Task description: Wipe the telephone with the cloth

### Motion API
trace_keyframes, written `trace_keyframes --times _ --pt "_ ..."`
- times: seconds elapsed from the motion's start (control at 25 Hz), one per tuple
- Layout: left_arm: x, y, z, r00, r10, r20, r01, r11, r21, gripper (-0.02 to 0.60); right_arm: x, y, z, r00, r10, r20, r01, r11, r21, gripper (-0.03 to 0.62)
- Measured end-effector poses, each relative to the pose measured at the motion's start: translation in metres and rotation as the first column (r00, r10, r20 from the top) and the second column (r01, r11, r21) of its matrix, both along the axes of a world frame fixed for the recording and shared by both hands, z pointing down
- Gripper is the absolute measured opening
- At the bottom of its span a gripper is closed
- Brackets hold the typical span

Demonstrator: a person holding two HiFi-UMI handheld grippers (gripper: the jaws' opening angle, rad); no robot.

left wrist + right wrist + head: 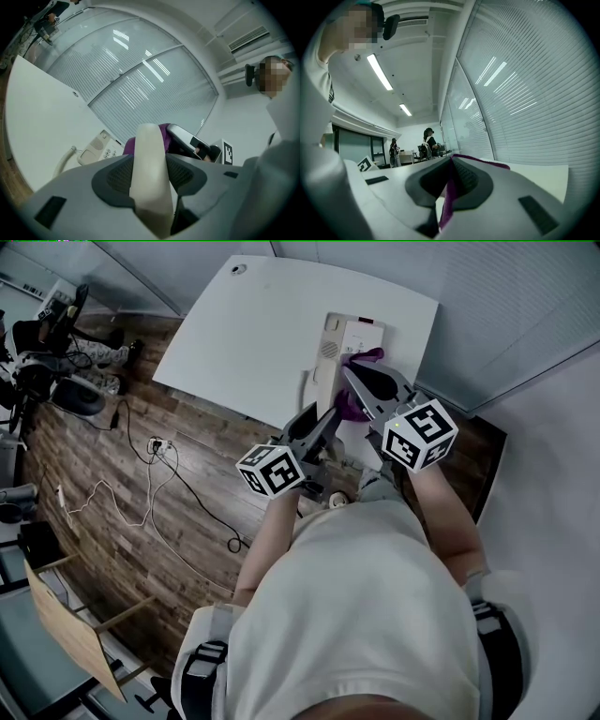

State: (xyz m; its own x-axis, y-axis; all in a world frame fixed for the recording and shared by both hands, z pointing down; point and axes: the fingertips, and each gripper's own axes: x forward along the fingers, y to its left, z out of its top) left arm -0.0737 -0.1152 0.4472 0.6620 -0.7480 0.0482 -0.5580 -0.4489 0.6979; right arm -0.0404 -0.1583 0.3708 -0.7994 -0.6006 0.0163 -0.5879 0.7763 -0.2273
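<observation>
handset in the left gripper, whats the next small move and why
Probably bring the right gripper's purple cloth onto the handset and begin a stroke along it. The left gripper is clamped on the cream handset, off the telephone base. The cloth, pinched in the right jaws, shows just behind its far end.

A white tabletop (253, 324) sits on a brown wood floor (94, 512). Gray blinds (525, 93) hang beside it. Long lights (379, 72) shine overhead.

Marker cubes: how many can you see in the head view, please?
2. One marker cube rides the left gripper mid-picture; the other rides the right gripper, to its right. None seems hidden.
</observation>
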Motion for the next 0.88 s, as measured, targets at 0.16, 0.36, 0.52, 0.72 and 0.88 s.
trace_keyframes --times 0.16,0.36,0.52,0.72,0.88 --pt "-0.001 0.001 -0.003 0.999 0.004 -0.040 -0.004 1.000 0.009 0.225 -0.004 0.008 0.001 1.000 -0.017 0.009 0.017 1.000 0.004 0.029" --pt "-0.005 0.003 -0.011 0.995 -0.002 -0.095 0.004 1.000 0.018 0.225 -0.008 0.022 0.001 0.999 -0.041 0.004 0.041 0.999 0.009 0.029" --pt "-0.010 0.009 -0.022 0.992 -0.004 -0.125 0.008 1.000 0.029 0.225 -0.013 0.037 0.001 0.998 -0.056 -0.002 0.056 0.998 0.005 0.029" --pt "-0.012 0.009 -0.026 0.988 -0.002 -0.156 0.008 0.999 0.040 0.225 -0.015 0.046 0.002 0.997 -0.073 0.003 0.073 0.997 -0.002 0.029" --pt "-0.016 0.012 -0.031 0.982 0.012 -0.189 -0.001 0.998 0.057 0.225 -0.018 0.055 0.002 0.996 -0.090 0.002 0.090 0.996 -0.005 0.029"
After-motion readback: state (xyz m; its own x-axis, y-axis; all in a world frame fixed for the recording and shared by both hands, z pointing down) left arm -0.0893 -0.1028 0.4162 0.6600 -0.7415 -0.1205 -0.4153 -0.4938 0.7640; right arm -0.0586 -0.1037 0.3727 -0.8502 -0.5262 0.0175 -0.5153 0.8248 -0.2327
